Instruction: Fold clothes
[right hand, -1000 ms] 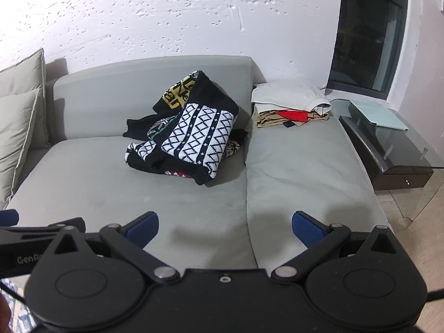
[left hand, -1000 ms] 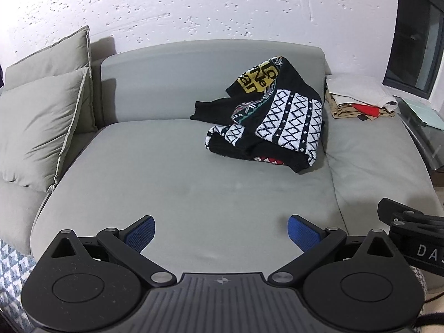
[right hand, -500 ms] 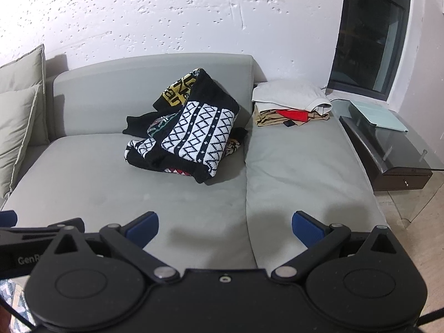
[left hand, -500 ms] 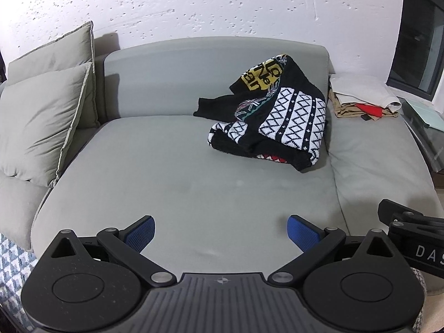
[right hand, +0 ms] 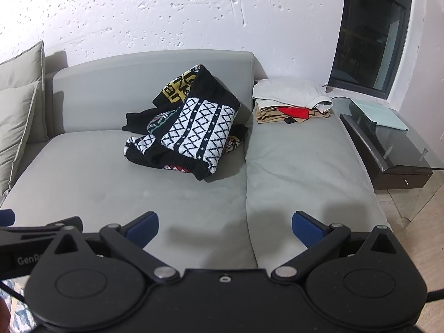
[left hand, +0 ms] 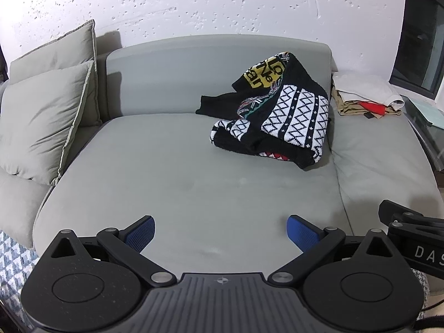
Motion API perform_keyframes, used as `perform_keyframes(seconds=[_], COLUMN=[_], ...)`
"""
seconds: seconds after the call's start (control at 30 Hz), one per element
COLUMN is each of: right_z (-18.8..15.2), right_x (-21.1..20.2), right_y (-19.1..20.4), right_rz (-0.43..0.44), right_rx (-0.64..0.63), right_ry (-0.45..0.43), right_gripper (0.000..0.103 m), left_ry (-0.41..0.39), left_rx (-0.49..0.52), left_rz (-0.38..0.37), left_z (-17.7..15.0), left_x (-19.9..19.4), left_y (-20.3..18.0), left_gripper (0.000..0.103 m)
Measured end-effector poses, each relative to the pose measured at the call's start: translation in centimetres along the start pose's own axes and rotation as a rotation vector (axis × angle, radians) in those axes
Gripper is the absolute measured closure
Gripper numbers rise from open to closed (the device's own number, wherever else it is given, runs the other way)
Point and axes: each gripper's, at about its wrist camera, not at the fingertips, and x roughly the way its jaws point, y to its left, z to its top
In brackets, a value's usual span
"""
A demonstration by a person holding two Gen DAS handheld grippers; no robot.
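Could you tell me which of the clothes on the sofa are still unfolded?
The black-and-white patterned sweater, lying crumpled in a heap against the backrest. The white and tan clothes to its right are already folded and stacked flat.

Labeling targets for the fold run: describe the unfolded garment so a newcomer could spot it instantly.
On the grey sofa, look against the backrest near the seam between the two seat cushions. The crumpled black knit sweater lies there, with white diamond panels and a yellow patch, unlike the neat folded stack to its right.
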Motion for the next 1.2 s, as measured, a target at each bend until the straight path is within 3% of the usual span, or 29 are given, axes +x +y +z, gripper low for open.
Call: perform_keyframes(seconds=[0.77, 0.93, 1.2], right_z=[-0.3, -0.2, 0.4], right_x=[0.7, 1.4, 2.9], right_y=[0.1, -0.2, 0.1], right_rz=[-0.009, 0.014, 0.008], right_rx=[0.000, 0.037, 0.051], right_ry=[0.016, 0.025, 0.038], right_gripper=[0.000, 0.000, 0.000], left_ry=[0.014, 0.041, 0.079], left_rx=[0.000, -0.029, -0.061], left_rz=[0.012, -0.017, 0.013], left_z=[-0.2, -0.2, 0.0], left_x=[0.6, 1.6, 3.7], left_y=[-0.1, 0.7, 2.1], left_gripper=[0.002, 0.001, 0.001])
